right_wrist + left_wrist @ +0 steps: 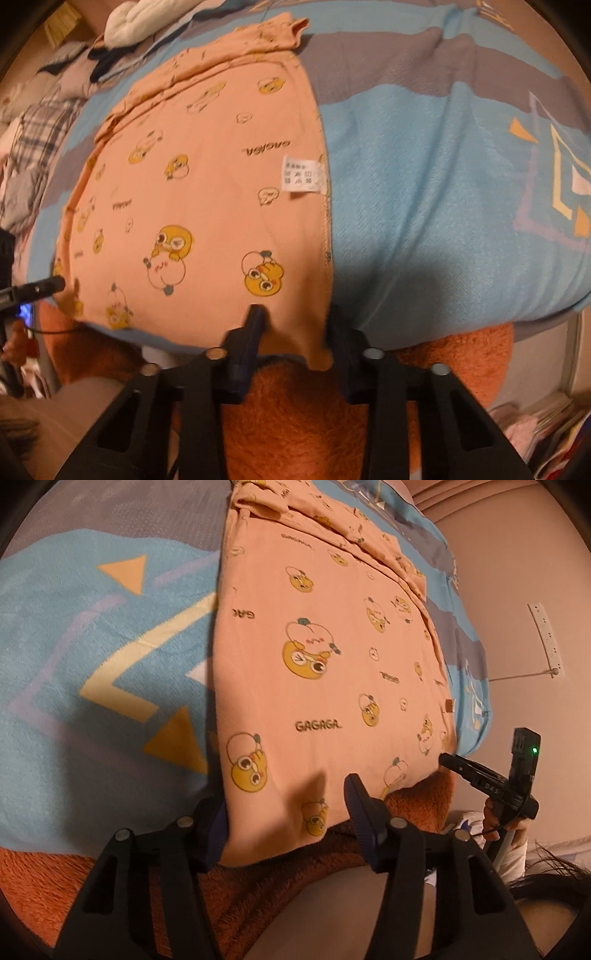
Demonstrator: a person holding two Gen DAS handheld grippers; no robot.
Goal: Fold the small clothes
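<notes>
The shirt [332,635] is peach with yellow cartoon ducks and dark lettering. The blanket [92,635] beneath is light blue with grey bands, orange triangles and cream zigzags.

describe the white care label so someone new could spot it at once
Start at the blue patterned blanket covering the bed, then find the peach cotton garment printed with yellow cartoon ducks lying flat on it. At the garment's right-hand seam sits a small white rectangular care label, the only plain white patch there.
</notes>
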